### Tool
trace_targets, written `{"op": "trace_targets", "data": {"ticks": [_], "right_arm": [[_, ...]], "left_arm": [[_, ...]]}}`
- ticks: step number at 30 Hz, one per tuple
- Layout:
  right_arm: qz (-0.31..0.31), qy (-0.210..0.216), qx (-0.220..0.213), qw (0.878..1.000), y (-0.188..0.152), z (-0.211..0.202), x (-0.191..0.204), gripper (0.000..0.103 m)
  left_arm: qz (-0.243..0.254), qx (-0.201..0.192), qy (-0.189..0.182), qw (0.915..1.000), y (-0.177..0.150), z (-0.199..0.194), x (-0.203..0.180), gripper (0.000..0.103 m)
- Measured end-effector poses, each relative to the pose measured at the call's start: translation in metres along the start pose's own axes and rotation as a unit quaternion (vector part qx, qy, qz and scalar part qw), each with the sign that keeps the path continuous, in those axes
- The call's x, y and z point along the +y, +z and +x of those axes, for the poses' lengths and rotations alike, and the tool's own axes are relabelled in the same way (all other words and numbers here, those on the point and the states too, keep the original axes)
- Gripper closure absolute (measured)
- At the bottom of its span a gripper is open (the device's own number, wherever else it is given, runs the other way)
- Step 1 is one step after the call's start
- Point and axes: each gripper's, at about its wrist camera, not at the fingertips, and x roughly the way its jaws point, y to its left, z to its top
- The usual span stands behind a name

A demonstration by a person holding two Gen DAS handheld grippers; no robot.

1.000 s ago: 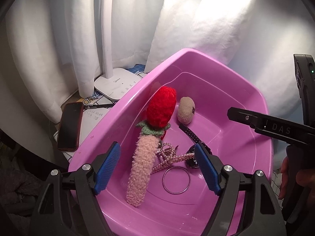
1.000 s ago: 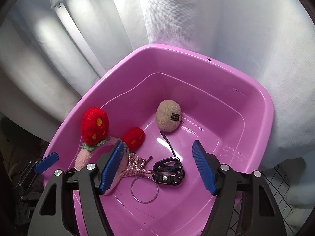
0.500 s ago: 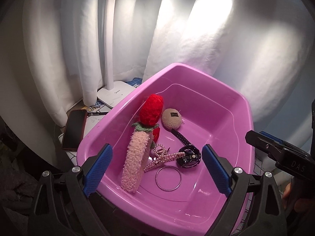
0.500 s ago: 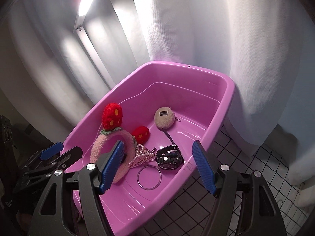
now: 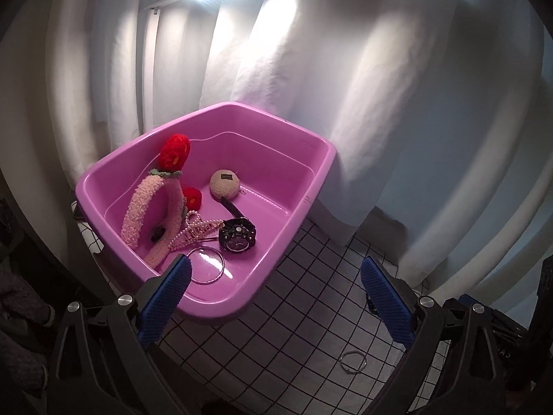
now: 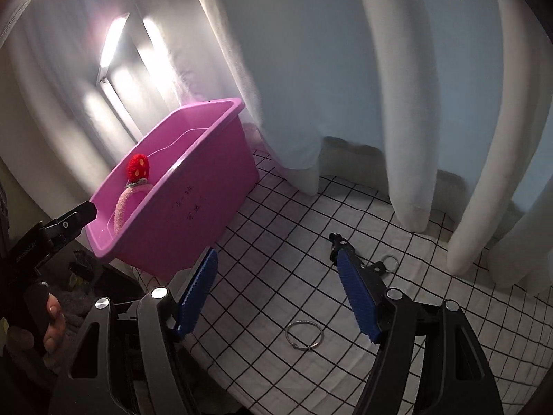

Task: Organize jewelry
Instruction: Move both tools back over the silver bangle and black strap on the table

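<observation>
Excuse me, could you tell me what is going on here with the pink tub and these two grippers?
A person is tidying jewelry with a handheld gripper in each hand. The pink plastic tub already holds a fluffy pink strawberry headband, a black wristwatch, a pearl hair clip and a thin silver bangle. The left gripper, whose jaws have just been opening, and the right gripper are both empty. Another silver ring lies on the checked cloth.
</observation>
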Motion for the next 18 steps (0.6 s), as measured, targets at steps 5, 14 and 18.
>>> {"op": "trace_targets", "data": {"ticks": [5,14,18], "right_arm": [[0.007,-0.008,0.010,1.000,-0.042,-0.030,-0.063,0.034],[-0.008,0.016,0.031,0.999,-0.062,-0.028,-0.113,0.034],[-0.023,0.015,0.040,0.999,-0.057,-0.011,-0.116,0.034]], "left_arm": [[0.010,0.017,0.020,0.9996,-0.055,-0.006,-0.047,0.006],[0.036,0.051,0.069,0.9957,-0.118,0.006,-0.095,0.006],[0.031,0.064,0.073,0.9948,-0.129,0.022,-0.093,0.006]]}}
